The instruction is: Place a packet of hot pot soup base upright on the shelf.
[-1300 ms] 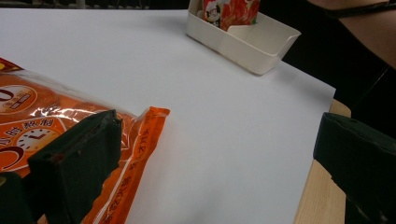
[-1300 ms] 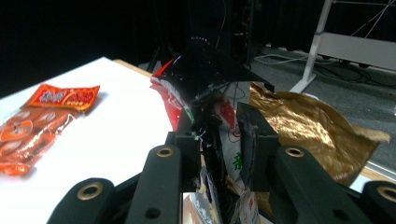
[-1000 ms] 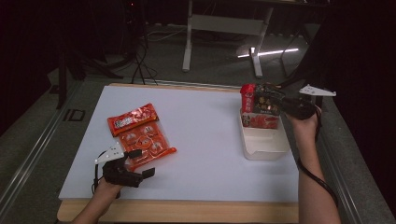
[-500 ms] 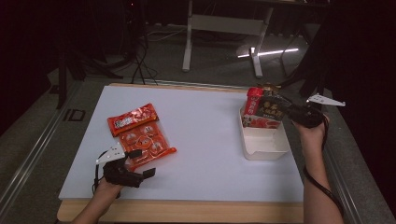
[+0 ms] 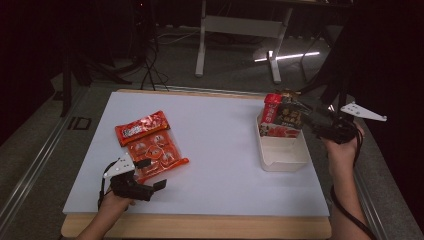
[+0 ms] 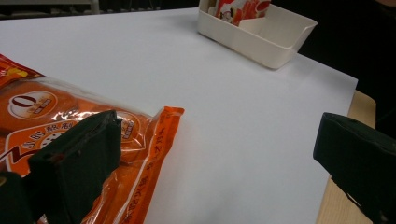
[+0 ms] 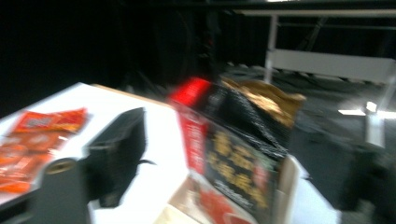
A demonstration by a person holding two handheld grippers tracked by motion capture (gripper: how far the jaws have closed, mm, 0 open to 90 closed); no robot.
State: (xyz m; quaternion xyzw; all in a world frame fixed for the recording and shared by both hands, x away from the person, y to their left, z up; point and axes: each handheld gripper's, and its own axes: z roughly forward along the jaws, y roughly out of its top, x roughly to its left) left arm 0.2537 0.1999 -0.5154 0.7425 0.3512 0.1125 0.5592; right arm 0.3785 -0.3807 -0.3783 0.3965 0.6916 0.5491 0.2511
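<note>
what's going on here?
A person is packing snack packets into a white bin. The right gripper has just been opening around a red and black packet standing in the bin's far end. The left gripper sits open at the orange packet on the table, not gripping it.

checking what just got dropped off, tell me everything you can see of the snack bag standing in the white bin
The snack bag is a glossy crinkled packet, red down one side, black with gold print on its face and gold at the crimped top. It stands upright at the far end of the white bin, leaning on the wall. The right gripper sits beside it, its fingers having just been opening, no longer pressing it.
</note>
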